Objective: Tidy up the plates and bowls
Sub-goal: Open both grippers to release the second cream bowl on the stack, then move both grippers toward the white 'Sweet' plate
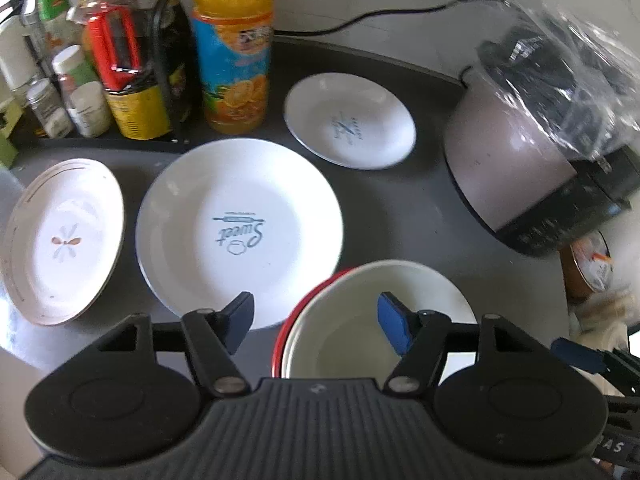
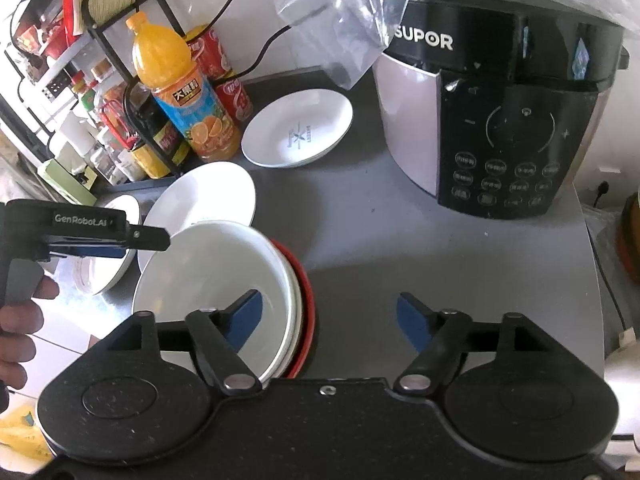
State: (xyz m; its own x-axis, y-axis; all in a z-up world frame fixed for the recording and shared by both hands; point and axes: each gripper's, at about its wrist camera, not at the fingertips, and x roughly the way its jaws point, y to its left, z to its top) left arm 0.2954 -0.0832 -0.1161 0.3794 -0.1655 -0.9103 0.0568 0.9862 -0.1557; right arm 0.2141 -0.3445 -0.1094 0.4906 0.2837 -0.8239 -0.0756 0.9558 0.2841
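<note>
With both my left gripper (image 1: 316, 320) and right gripper (image 2: 328, 320) spread wide and empty over the stacked bowls (image 2: 216, 276) at the counter's (image 2: 400, 248) near edge, I'd next gather the scattered plates squarely.

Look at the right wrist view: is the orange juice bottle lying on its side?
No, the juice bottle stands upright on the counter, cap up, beside the rack.
</note>
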